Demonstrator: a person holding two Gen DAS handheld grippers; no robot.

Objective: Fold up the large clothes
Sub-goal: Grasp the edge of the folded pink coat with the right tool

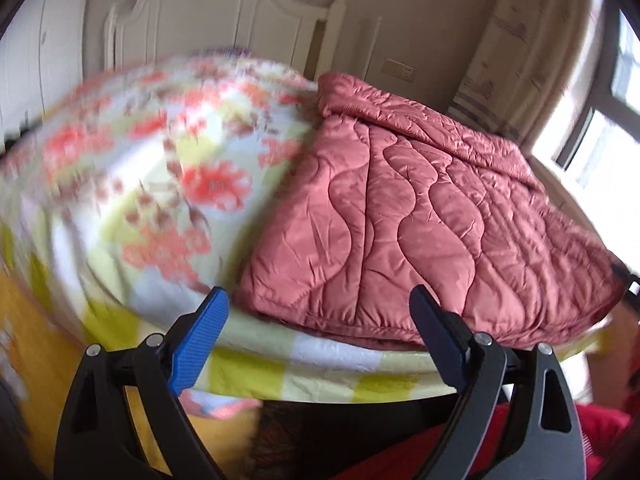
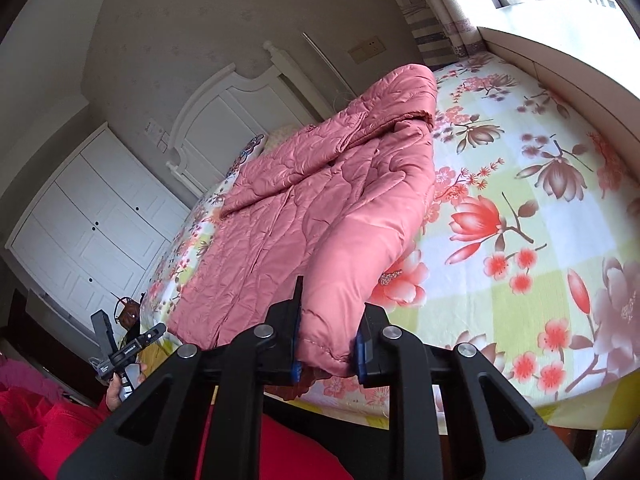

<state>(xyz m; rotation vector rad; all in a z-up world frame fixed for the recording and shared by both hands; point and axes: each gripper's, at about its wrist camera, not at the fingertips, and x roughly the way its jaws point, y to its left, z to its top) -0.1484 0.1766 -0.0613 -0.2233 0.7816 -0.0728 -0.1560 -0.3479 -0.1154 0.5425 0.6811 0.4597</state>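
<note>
A large pink quilted jacket [image 1: 420, 216] lies spread on the floral bed sheet [image 1: 160, 168], its hem near the bed's front edge. My left gripper [image 1: 320, 320] is open and empty, just in front of the jacket's hem, not touching it. In the right wrist view the jacket [image 2: 288, 208] lies lengthwise up the bed, hood toward the headboard. My right gripper [image 2: 328, 344] is shut on the cuff end of one jacket sleeve [image 2: 360, 248] and holds it lifted over the bed's edge. The left gripper also shows in the right wrist view [image 2: 132, 348], low at the left.
The bed sheet [image 2: 540, 200] stretches wide to the right of the jacket. A white headboard [image 2: 236, 108] and white wardrobe [image 2: 92, 216] stand behind. A window ledge [image 2: 560, 56] runs along the far side. The person's red clothing [image 2: 52, 428] is at the bottom.
</note>
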